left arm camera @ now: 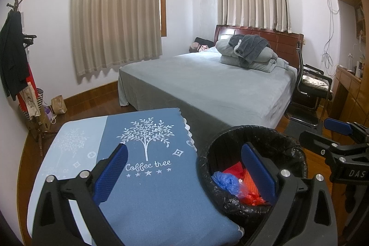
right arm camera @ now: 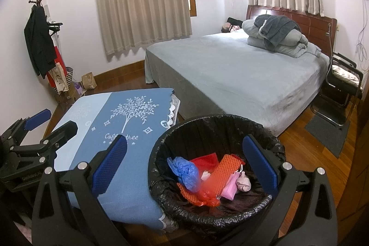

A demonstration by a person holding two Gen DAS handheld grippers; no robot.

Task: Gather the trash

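Right gripper point(right arm camera: 184, 167) wide open, empty, above trash bin point(right arm camera: 230, 220); pink wrapper point(right arm camera: 229, 186) visible only here. Left gripper point(left arm camera: 184, 174) wide open, empty, over tabletop point(left arm camera: 150, 200), bin to its right.

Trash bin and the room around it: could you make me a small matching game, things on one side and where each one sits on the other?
Things:
1. blue plastic bag
2. folded quilt
3. black jacket
4. tree-print cloth

Places:
A. on the coat stand
B. over the table beside the bin
C. inside the trash bin
D. at the head of the bed

Pairs: 1-C, 2-D, 3-A, 4-B
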